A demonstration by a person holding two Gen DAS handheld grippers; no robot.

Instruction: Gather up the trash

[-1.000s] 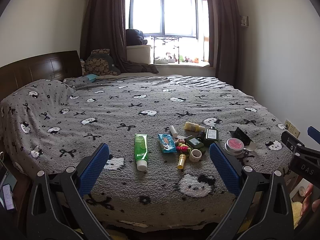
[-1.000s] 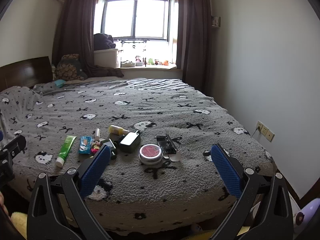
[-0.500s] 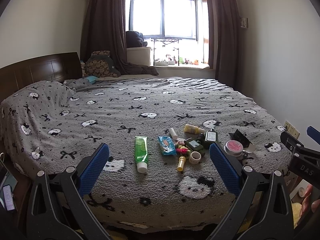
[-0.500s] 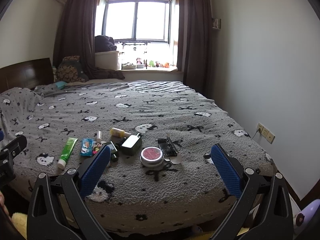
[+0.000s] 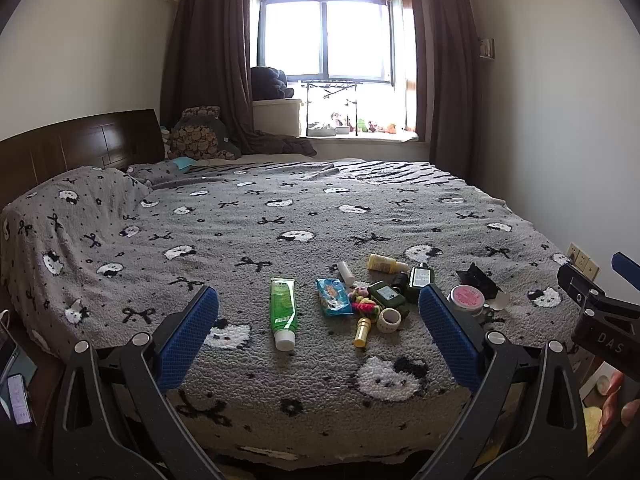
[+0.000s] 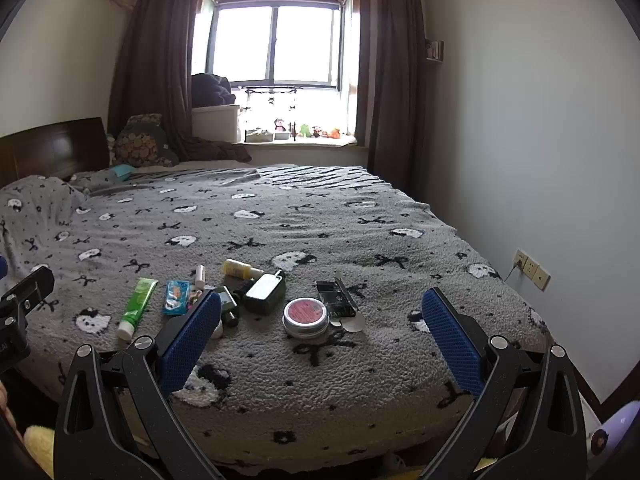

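Hovering past the bed's near edge, left gripper [image 5: 318,334] has its fingers spread wide, nothing between them. Left view: bed [image 5: 280,216] with gray cat-print blanket carries a cluster of clutter near the front edge. Green tube [image 5: 283,313] lies lengthwise, white cap toward camera; blue packet [image 5: 333,297] just beside it on the right. Then a gold tube [image 5: 363,331], white tape roll [image 5: 389,320], dark green bottles [image 5: 420,281], yellow bottle [image 5: 382,264] behind. Pink-lid tin [image 5: 466,298] sits farther right, partly behind the right finger. Right gripper body shows at the right frame edge.

Right view: right gripper [image 6: 320,338] also fingers wide apart, empty, held off the bed edge. Pink-lid tin [image 6: 306,316] lies between the fingers in view, black packet [image 6: 335,300] touching it behind. Green tube [image 6: 137,304], blue packet [image 6: 176,297], yellow bottle [image 6: 239,269] lie to the left. Window [image 6: 276,46] at back, wall sockets [image 6: 531,269] on the right.
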